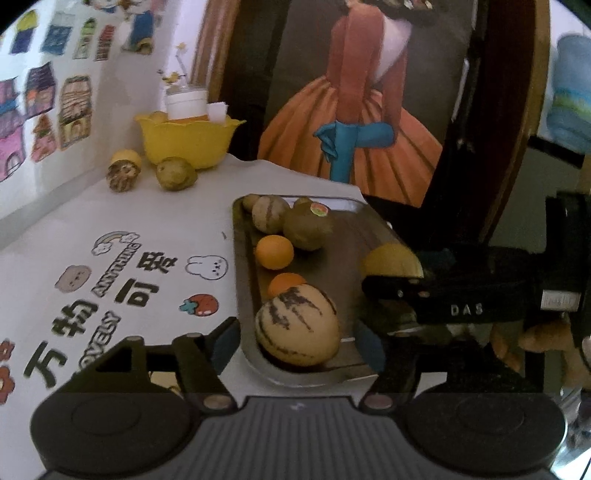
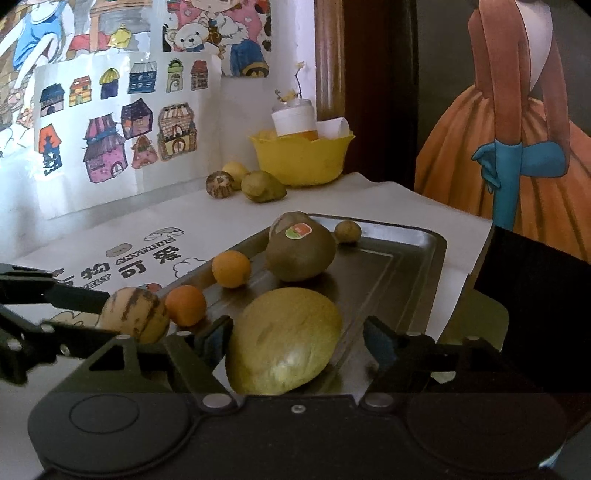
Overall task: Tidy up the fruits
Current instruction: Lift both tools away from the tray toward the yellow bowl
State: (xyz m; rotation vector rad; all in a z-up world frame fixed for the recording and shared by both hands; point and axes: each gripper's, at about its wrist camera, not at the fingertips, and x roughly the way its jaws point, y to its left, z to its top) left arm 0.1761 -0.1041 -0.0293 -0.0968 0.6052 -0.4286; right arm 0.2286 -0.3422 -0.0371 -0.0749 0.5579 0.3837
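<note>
The left gripper (image 1: 299, 338) is spread apart around the striped melon (image 1: 297, 325) – not squeezing it. The right gripper (image 2: 297, 338) is let go too, around the yellow-green mango (image 2: 282, 341). Both fruits sit low in the frame, on the metal tray (image 2: 406, 266).

Table surface ahead of both sets of jaws: white printed cloth (image 1: 110, 229), cartoon motifs and dark lettering, running back to the wall. Wall (image 2: 236, 110) beyond and left of the jaws: pale, papered with children's drawings of houses (image 2: 110, 122) and a cartoon poster (image 2: 218, 33) above. Right of the jaws, far side: large painting of a figure in an orange gown (image 1: 354, 122), blue glove (dark wooden frame beside it). Light dim, soft, slightly washed on the wall.
</note>
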